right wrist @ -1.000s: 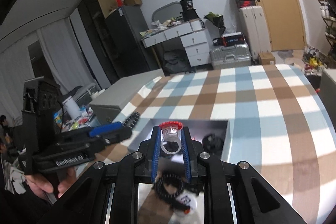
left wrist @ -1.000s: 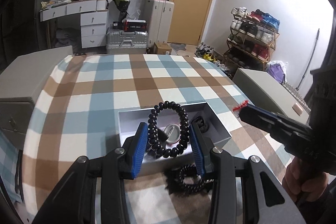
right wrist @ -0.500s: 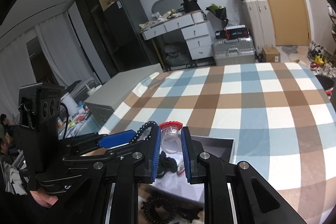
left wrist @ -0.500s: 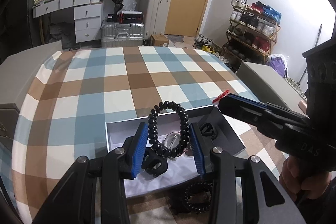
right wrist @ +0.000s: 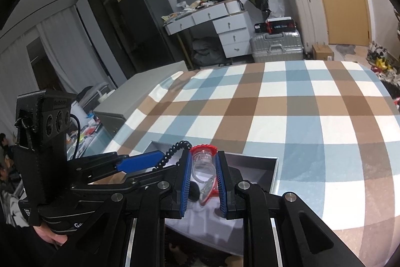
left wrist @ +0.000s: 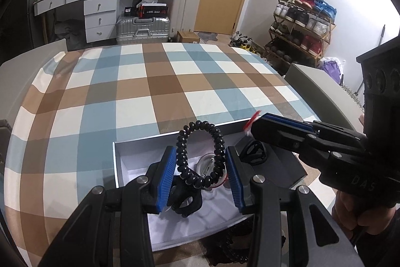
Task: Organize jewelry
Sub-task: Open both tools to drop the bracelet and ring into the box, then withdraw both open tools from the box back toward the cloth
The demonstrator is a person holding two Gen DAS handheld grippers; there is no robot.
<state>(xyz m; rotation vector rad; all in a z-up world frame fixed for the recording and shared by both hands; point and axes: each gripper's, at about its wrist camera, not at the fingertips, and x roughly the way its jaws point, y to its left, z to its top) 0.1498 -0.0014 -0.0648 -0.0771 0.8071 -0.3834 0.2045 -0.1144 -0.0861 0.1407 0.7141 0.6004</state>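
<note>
My left gripper point(left wrist: 200, 157) is shut on a black beaded bracelet point(left wrist: 198, 153) and holds it upright above the open grey jewelry box point(left wrist: 117, 157). My right gripper point(right wrist: 203, 162) is shut on a clear plastic ring with a red top point(right wrist: 203, 159), also above the box point(right wrist: 273, 174). The right gripper shows in the left wrist view point(left wrist: 257, 125), close to the bracelet's right. Inside the box lie a black ring-like piece point(left wrist: 253, 152) and a clear round piece point(left wrist: 206, 164).
The box sits near the front edge of a table with a blue, brown and white checked cloth point(left wrist: 162, 86). Another black beaded bracelet point(left wrist: 235, 252) lies on the cloth in front of the box. Grey cabinets point(left wrist: 320, 89) flank the table.
Both grippers have moved forward and lower over the box, each still holding its piece. The box now lies directly under the fingers.
</note>
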